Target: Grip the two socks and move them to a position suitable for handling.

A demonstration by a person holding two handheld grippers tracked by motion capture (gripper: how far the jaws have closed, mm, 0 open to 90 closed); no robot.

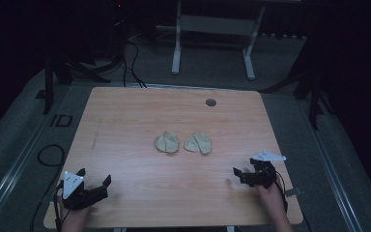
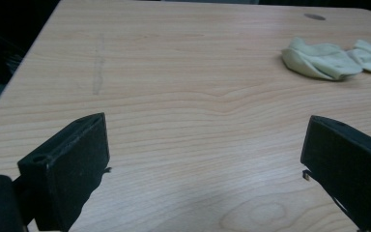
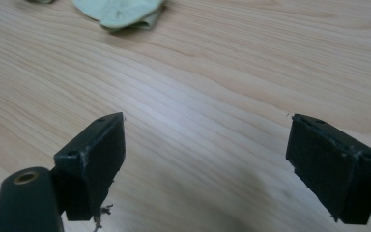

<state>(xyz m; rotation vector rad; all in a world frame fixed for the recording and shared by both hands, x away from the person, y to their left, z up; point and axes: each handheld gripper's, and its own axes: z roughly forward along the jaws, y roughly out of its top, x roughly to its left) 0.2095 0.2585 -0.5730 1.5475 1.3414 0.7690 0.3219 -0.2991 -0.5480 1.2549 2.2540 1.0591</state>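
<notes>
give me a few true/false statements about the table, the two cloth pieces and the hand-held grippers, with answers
1. Two pale cloth pieces, left cloth and right cloth, lie near the middle of the table. True.
2. The left hand-held gripper is shut on a cloth. False: its jaws are open and hold nothing.
3. The right hand-held gripper is open. True.
4. The cloths are stacked on each other. False: they lie side by side.
</notes>
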